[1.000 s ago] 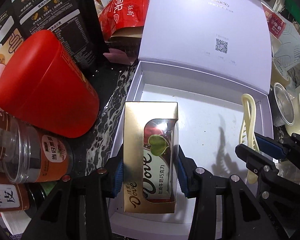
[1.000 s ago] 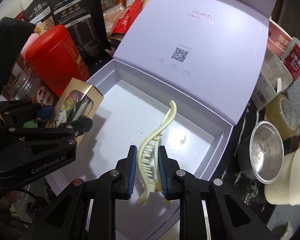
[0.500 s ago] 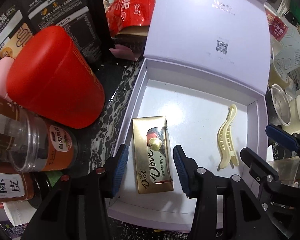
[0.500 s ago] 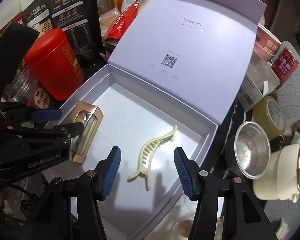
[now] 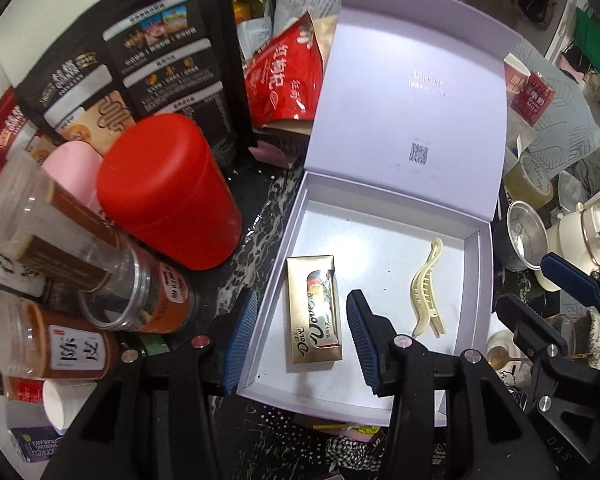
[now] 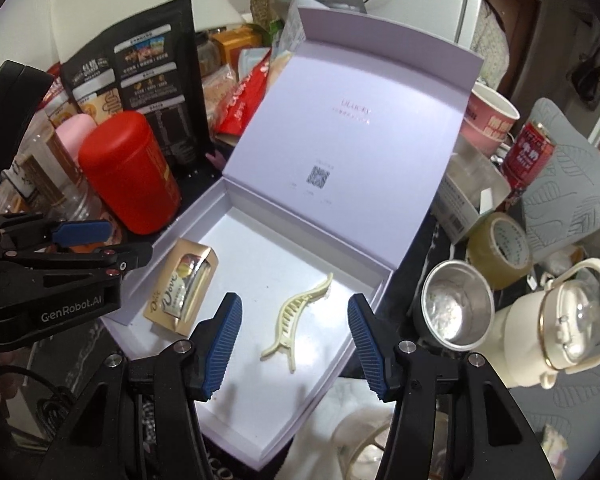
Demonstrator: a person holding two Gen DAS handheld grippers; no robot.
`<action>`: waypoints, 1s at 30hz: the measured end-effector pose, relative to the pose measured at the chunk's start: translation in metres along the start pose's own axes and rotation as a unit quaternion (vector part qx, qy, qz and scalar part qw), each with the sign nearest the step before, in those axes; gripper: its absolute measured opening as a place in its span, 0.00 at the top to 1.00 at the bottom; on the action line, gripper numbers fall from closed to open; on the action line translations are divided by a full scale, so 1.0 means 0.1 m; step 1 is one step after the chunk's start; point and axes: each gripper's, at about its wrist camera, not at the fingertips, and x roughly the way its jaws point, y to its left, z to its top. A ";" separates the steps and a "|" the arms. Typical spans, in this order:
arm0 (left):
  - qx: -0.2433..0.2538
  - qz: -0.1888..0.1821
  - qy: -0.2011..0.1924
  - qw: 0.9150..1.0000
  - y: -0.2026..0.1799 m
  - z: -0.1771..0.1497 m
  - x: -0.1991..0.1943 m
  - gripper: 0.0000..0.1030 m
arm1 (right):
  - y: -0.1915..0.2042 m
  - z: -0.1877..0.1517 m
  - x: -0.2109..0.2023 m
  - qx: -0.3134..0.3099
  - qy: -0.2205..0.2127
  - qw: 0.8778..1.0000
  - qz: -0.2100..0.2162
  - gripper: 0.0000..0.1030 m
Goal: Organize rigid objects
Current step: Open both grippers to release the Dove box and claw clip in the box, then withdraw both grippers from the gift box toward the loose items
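Left gripper and right gripper were both spread wide, holding nothing. In the white box at frame centre, 1 chocolate box lay left, 1 hair clip right, apart.

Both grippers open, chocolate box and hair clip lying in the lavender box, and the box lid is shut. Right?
Not quite. The lid of the lavender box stands open, propped up behind the tray; the right wrist view shows it plainly. The rest holds: the left gripper and right gripper are both open, and the chocolate box and hair clip lie inside, apart from each other.
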 end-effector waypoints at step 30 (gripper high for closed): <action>-0.044 0.038 -0.028 0.998 -0.12 -0.90 -1.02 0.16 | 0.10 -0.57 -0.97 -0.029 -0.018 0.999 0.033 0.44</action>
